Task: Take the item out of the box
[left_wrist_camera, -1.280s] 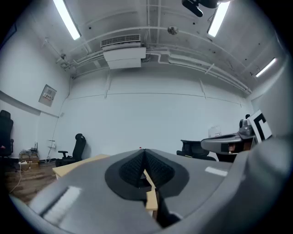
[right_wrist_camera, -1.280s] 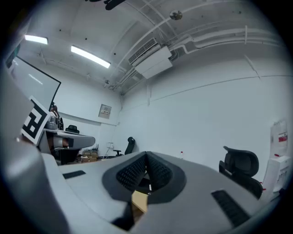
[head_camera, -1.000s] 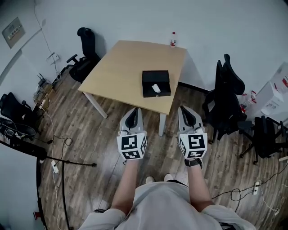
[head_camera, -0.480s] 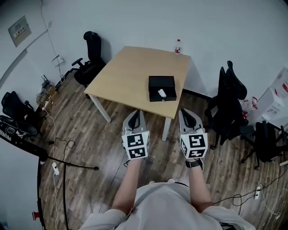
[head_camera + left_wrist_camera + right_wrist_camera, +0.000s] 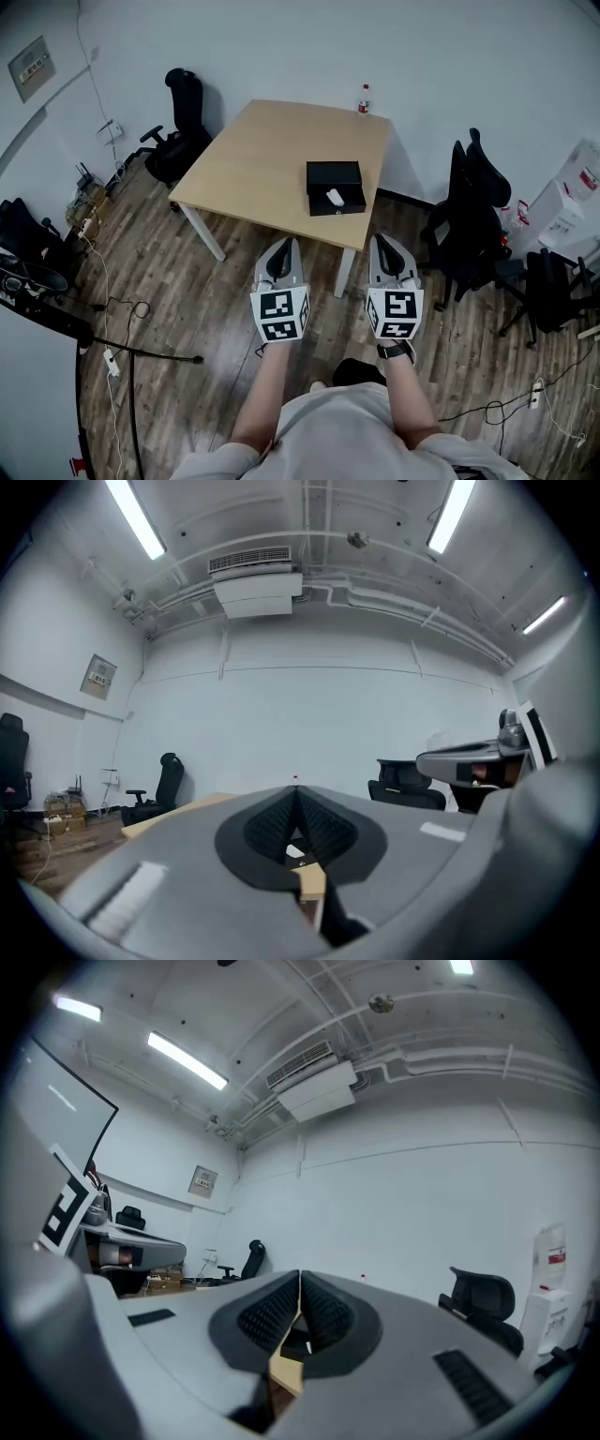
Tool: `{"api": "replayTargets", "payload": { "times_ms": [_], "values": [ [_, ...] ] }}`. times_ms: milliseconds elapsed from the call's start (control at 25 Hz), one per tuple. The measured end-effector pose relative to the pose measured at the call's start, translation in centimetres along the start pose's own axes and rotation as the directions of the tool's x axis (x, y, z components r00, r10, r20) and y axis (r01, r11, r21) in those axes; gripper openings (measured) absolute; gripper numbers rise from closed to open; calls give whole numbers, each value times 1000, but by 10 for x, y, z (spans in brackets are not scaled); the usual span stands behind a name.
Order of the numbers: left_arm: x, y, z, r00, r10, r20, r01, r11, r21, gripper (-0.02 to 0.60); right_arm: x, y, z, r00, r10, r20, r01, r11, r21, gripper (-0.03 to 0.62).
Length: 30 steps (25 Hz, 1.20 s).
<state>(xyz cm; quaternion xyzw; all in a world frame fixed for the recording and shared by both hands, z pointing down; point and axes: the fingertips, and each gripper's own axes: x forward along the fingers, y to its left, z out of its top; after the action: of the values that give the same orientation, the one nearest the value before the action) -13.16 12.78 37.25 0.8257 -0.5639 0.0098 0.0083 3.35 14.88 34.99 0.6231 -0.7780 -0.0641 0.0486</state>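
Note:
A black open box (image 5: 335, 187) lies near the front right edge of a light wooden table (image 5: 262, 159). Inside it rests a small white item (image 5: 335, 196). My left gripper (image 5: 284, 255) and right gripper (image 5: 386, 247) are held side by side over the floor, short of the table's near edge, both pointing toward it. Both are shut with nothing between the jaws. In the left gripper view the jaws (image 5: 296, 794) meet at the tip, and a sliver of the box and white item (image 5: 294, 852) shows behind them. The right gripper view shows its jaws (image 5: 299, 1280) pressed together likewise.
A water bottle (image 5: 363, 97) stands at the table's far edge. Black office chairs stand at the left (image 5: 178, 122) and at the right (image 5: 473, 216). Cardboard boxes (image 5: 562, 202) sit far right. Cables and a power strip (image 5: 111, 361) lie on the wood floor at the left.
The view has shifted slightly as the person moves; both grippers have stayed shut and side by side, sitting a little lower in the view. The box is untouched.

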Motion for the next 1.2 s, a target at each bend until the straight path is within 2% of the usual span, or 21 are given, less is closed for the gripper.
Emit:
{"api": "replayTargets", "payload": {
  "times_ms": [160,240,560,960,1200],
  "values": [
    [7,-12,14,991,-88,104,91,996,-21,6,10,-1,3,1000,2,2,-2,1000,-4,12],
    [14,-10,13,985,-112,130,118,992,-42,6,19,3,-1,1000,11,-7,-12,1000,-9,14],
    [67,14,-5,992,-103,72,106,994,-28,8,88,-12,-26,1000,9,-25,-7,997,82,14],
    [168,41,10,996,-68,63,67,998,13,8,200,-55,-21,999,42,21,-45,990,136,14],
    [224,48,17,997,-57,54,57,998,14,8,250,-80,-26,998,60,2,-60,990,130,14]
  ]
}}
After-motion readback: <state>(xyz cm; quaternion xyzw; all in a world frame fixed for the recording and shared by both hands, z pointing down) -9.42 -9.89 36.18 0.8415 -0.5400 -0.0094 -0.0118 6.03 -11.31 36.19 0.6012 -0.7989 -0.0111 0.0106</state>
